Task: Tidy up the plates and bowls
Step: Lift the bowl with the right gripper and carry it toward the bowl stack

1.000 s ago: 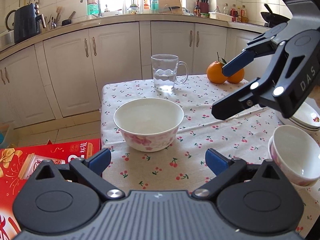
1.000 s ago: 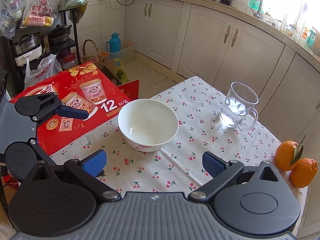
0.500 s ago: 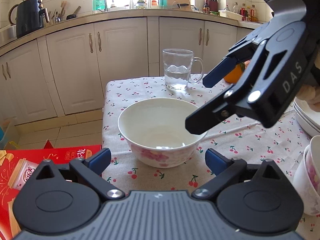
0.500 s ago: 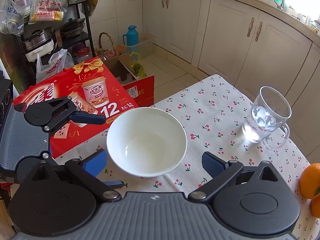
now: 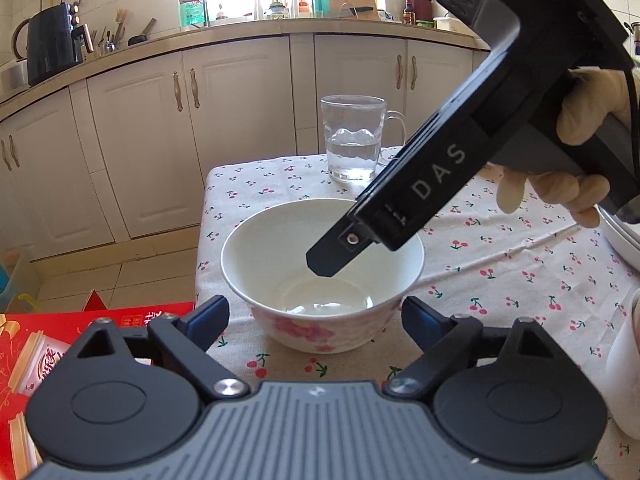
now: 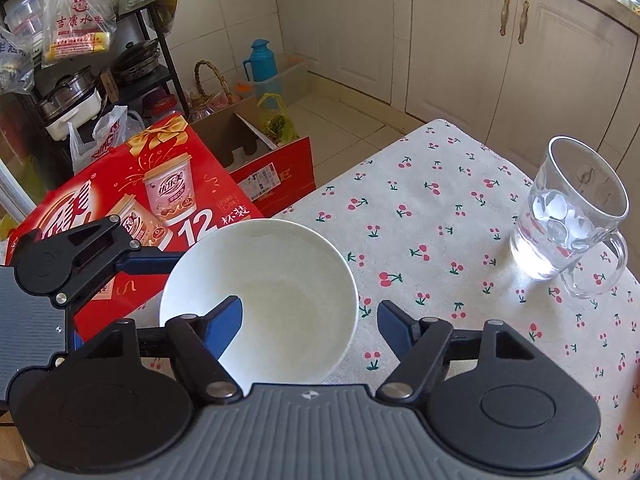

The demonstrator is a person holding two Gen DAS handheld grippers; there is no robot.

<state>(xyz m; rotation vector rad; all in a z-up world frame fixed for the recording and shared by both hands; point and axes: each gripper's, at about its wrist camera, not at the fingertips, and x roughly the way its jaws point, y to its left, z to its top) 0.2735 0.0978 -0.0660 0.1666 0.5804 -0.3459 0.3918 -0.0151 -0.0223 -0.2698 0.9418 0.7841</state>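
Two hand-held grippers converge on a white bowl (image 5: 322, 276) with a pink floral band, which stands upright near the corner of a table covered by a cherry-print cloth (image 6: 432, 216). The right gripper (image 6: 310, 322) straddles the near wall of the bowl: one blue pad lies inside, over the white interior, while the other sits outside above the cloth, an arrangement suited to pinching the rim. Its jaws are closing, with the wall between them, but the pads do not yet appear to press on it. In the left wrist view the same tool descends steeply into the bowl, gripped by a gloved hand (image 5: 576, 148). The left gripper (image 5: 316, 316) faces the bowl from the table edge, its pads flanking the bowl's lower body and standing clear of it; its jaws are likewise closing. This flanking position probably steadies the bowl. A glass mug (image 5: 354, 138) holding water stands farther back, well apart. At the right edge, part of another bowl (image 5: 628, 364) and stacked plates (image 5: 618, 236) mark a likely destination.
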